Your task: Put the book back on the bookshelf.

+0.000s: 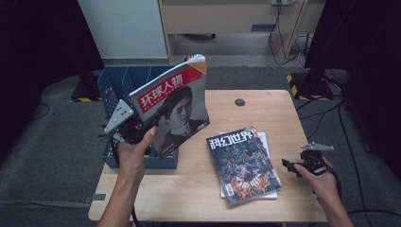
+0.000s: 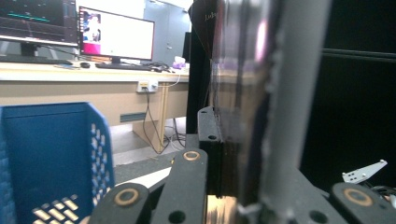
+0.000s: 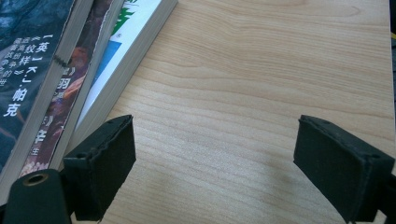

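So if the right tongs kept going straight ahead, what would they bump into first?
Probably the bare wooden table: the open right tongs point down at it. The stack of magazines lies just to one side.

Left gripper (image 1: pixel 142 126): black body, grey three-cornered plate with small holes on top.
Right gripper (image 3: pixel 215 172): two black, blocky padded jaws with rough edges; brass-ringed pivot at the lower left of the frame.
Cable: black, trailing at the lower right of the high view.
Forearms: bare, no sleeves.
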A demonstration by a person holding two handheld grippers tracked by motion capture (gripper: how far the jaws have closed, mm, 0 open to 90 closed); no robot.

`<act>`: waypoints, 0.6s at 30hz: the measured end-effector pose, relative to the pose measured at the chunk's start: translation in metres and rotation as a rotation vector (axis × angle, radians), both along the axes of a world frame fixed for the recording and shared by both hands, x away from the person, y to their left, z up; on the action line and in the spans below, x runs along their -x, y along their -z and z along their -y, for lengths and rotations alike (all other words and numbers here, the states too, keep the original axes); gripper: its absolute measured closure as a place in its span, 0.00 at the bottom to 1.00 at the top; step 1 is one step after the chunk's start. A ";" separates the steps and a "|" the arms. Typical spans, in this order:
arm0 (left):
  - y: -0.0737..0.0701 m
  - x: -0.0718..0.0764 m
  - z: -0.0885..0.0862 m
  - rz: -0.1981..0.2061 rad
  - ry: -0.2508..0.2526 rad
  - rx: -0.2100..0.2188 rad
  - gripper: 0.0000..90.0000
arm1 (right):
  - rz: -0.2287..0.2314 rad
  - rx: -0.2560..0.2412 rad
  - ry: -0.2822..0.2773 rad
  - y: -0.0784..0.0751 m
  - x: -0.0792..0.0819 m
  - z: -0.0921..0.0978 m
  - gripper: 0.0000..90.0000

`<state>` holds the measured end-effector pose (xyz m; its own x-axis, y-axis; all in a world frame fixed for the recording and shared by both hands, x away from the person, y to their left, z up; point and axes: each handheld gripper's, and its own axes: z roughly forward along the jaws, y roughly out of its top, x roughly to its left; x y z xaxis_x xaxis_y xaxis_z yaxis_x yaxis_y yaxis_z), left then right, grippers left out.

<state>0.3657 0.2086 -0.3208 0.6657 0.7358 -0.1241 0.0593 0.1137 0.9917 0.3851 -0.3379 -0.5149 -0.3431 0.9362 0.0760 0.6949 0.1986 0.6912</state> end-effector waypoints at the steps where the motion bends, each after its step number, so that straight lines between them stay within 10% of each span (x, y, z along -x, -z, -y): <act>1: 0.000 0.002 -0.005 0.004 -0.007 0.002 0.96 | 0.002 -0.001 0.003 0.000 0.000 0.000 0.14; 18: -0.001 0.011 -0.037 0.001 -0.070 0.017 0.96 | -0.007 0.001 0.006 0.002 0.000 0.001 0.15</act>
